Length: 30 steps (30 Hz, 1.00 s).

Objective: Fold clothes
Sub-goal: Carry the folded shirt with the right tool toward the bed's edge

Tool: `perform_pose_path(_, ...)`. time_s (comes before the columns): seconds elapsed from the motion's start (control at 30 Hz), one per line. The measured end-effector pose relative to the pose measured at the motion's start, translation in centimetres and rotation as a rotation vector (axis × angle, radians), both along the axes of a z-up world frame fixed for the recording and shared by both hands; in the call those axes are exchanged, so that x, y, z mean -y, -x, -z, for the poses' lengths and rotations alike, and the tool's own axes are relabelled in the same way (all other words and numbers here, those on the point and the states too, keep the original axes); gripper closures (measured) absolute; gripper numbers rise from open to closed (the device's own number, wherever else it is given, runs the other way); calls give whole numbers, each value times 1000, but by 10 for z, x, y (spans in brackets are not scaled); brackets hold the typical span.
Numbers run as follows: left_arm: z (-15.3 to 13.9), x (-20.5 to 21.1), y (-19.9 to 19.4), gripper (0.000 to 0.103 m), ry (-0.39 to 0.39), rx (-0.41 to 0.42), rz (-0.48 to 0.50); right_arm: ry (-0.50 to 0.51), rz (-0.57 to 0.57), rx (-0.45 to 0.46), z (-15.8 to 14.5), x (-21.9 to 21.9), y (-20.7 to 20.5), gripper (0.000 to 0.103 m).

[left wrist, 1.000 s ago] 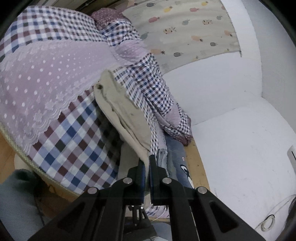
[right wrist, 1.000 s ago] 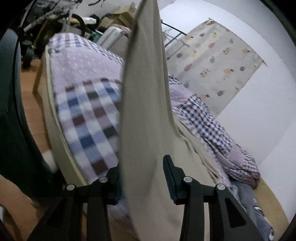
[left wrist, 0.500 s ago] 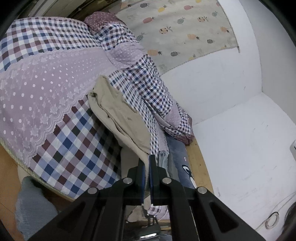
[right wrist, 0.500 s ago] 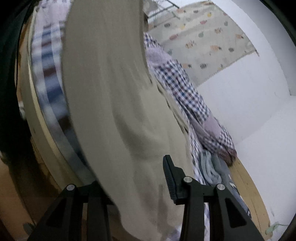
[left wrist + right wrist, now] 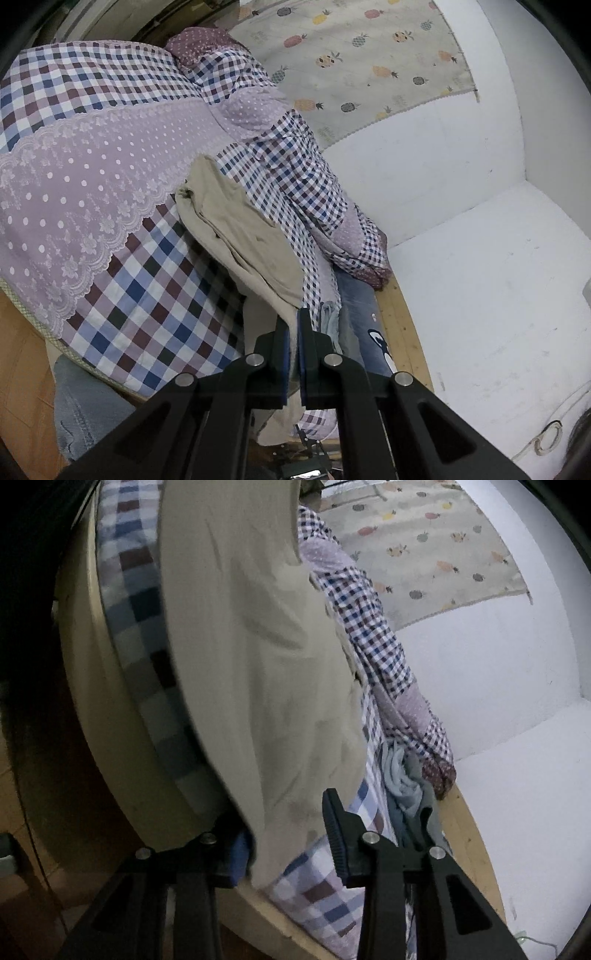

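A beige garment lies stretched along the checked bedspread, near the bed's right edge. My left gripper is shut on its near end, the cloth pinched between the blue pads. In the right wrist view the same beige garment hangs close in front and fills the middle. My right gripper has its jaws wide apart, with the cloth's lower edge hanging between them and loose from the right finger. The left finger is partly hidden behind the cloth.
A bunched checked quilt lies along the bed by the white wall. A pineapple-print cloth hangs on the wall. Blue jeans and light blue clothes sit at the bed's corner. A grey garment lies on the floor.
The beige garment has come down from hanging upright and now lies lower over the bed. The right gripper has swung closer to the bed edge. The left gripper keeps its grip.
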<state>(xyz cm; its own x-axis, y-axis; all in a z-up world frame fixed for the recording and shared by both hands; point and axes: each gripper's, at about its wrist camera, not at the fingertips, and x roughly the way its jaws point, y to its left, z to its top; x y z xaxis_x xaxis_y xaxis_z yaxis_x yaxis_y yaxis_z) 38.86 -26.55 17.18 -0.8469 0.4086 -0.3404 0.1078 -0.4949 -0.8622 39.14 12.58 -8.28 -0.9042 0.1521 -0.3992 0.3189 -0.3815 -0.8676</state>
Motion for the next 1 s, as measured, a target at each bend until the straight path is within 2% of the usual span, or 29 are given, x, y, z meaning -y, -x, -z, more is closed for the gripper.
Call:
perform_pose_path(0.1,0,0,0,101,-2,2,2,1,17,11,-1,-7,4,86)
perform_pose_path(0.23,2,0,0,101,-1,3,7,-17,39,41,4,-13,8,87)
perform_pose_path(0.43,6,5,-3,101,-4,9,-2,-97,4,37,20,-8,12,88)
perform_pose_path(0.5,8,6,-4,101,-5,14,-5,-100,7,49,20,-9,13,103)
perform_pose_path(0.57,9,7,-4,101,-5,23,-6,-89,15,58,16,-10,13,103)
perform_pose_path(0.67,10,9,-5,101,6,32,-8,-33,7,71,-7,-11,5,103)
perform_pose_path(0.8,9,10,-7,101,23,37,-18,19,-2,62,-55,-29,-2,103)
perform_pose_path(1.0,6,10,-11,101,69,58,-22,94,-3,13,-149,-54,-11,103)
